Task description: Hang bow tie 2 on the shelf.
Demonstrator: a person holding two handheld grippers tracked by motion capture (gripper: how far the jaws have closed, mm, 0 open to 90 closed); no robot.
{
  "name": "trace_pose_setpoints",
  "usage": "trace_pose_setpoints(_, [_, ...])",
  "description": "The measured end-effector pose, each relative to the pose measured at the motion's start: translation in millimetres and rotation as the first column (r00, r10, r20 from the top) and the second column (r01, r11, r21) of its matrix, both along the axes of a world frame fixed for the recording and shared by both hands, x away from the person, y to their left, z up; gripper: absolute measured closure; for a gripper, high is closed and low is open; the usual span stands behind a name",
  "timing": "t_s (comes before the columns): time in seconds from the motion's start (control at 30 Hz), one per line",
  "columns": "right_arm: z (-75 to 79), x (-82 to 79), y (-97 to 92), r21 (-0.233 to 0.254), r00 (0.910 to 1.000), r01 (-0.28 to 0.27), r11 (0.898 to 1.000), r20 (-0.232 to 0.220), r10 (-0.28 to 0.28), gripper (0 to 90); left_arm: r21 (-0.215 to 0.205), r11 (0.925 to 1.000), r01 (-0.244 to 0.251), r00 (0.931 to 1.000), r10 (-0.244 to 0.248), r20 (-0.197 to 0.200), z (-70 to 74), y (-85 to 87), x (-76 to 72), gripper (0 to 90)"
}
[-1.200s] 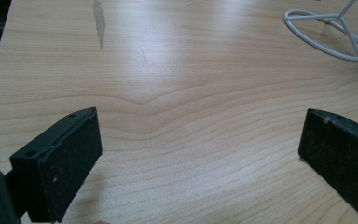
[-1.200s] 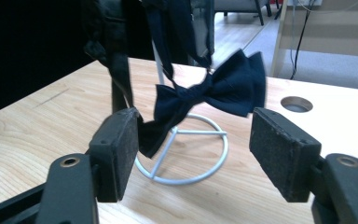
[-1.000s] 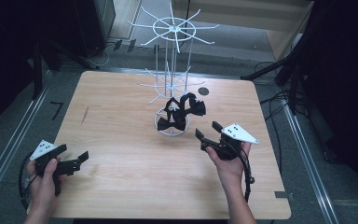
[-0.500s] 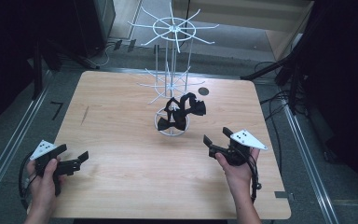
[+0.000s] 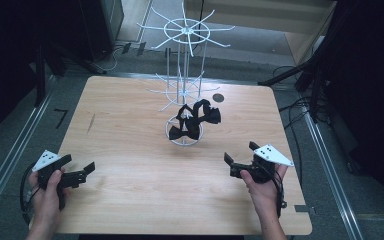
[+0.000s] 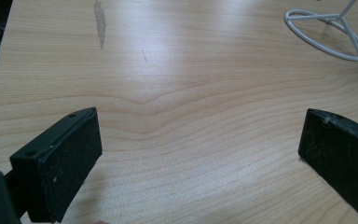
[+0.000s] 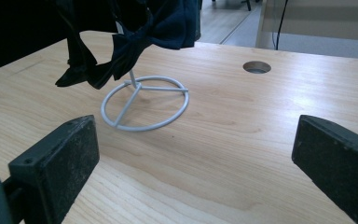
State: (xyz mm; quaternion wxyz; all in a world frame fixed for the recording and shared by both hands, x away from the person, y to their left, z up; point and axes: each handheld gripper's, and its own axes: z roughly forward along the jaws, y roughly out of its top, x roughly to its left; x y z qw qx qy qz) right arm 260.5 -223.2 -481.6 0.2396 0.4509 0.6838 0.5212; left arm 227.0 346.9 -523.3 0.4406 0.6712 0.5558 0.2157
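A white wire display rack [image 5: 184, 55] stands mid-table on a ring base [image 5: 185, 134], with black bow ties [image 5: 196, 118] hanging from its lower arms. My right gripper [image 5: 240, 153] hovers at the near right, pointing toward the rack; its jaws have just been opening and stand open with nothing between them. In the right gripper view the ring base [image 7: 144, 105] and the bow ties [image 7: 130, 35] lie ahead of the open right gripper [image 7: 196, 140]. My left gripper [image 5: 79, 165] rests at the near left, also open and empty. The left gripper [image 6: 200, 135] faces bare wood, with the ring base [image 6: 328, 35] far off.
The wooden table [image 5: 130, 130] has a round cable hole [image 5: 218, 98] behind the rack, also seen as the hole [image 7: 256, 66] in the right gripper view. A dark scuff mark [image 6: 100, 21] marks the wood at the left. Metal rails and cables run along the floor beside the table.
My right hand has drawn back from the rack toward the near right edge, and its jaws have spread wider. The left hand and the bow ties have stayed put.
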Motion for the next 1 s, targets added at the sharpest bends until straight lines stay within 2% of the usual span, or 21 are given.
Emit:
trace_pose_setpoints(0.33, [-7.9, -7.9, -22.4, 0.008, 0.9995, 0.025, 1.000, -0.019, -0.024, 0.2, -0.001, 1.0000, -0.001, 1.0000, 0.001, 0.000, 0.0, -0.1, -0.1, 0.0])
trace_pose_setpoints(0.53, [-11.4, -14.5, -32.6, -0.007, 0.9996, 0.024, 1.000, -0.017, -0.025, 0.0, 0.000, 1.0000, -0.001, 1.0000, 0.001, 0.001, 0.1, -0.2, -0.2, 0.0])
trace_pose_setpoints(0.73, [-14.7, -20.8, -47.8, 0.008, 0.9988, 0.045, 0.999, -0.019, -0.045, 0.0, 0.000, 1.0000, -0.001, 1.0000, 0.001, 0.001, 0.1, -0.2, -0.2, 0.0])
trace_pose_setpoints(1.0, [-21.6, -31.3, -68.5, 0.000, 0.9968, 0.074, 0.997, -0.031, -0.074, 0.0, 0.001, 1.0000, -0.001, 1.0000, 0.001, 0.001, 0.1, -0.1, -0.4, 0.0])
